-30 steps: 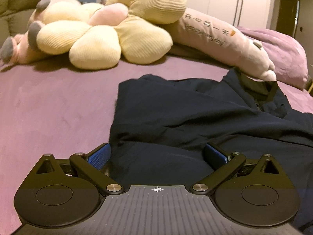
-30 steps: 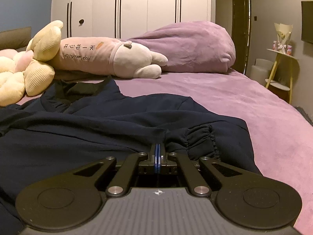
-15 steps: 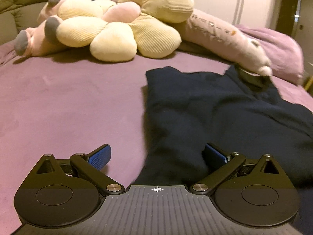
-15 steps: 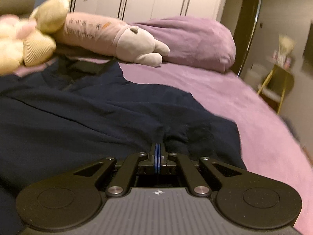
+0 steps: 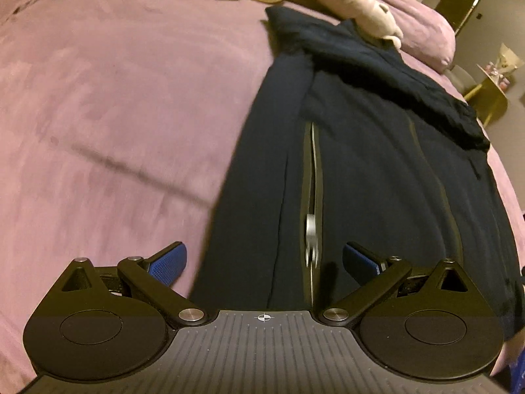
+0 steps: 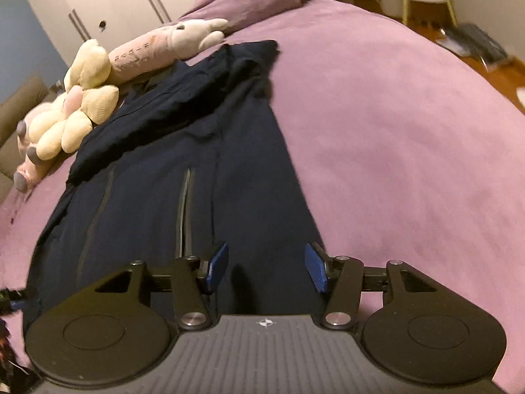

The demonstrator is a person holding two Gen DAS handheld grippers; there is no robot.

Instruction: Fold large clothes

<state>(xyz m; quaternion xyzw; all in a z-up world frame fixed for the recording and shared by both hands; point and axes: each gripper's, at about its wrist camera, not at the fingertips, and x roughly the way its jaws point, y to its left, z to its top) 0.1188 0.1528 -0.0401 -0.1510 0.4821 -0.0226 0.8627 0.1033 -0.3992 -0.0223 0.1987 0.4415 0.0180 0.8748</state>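
Hovering over a dark jacket [image 5: 377, 164] on the bed [image 5: 115, 98].
Left tongs [image 5: 264, 261] gape wide, empty; right tongs [image 6: 266, 267] have just been opening, gripping nothing.

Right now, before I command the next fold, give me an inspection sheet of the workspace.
Surface: purple velvety bedspread, mostly bare.
Job's things: dark navy zip-up garment lying lengthwise, sleeves folded across its far end, silver zipper pull showing.
Clutter: cream flower-shaped plush cushion and long pink plush pillow at the garment's far end.
Grippers: left tool open, empty; right tool has just been opening, nothing between its pads.
Cables: nothing seen.
Surroundings: white wardrobe doors, yellow side table.
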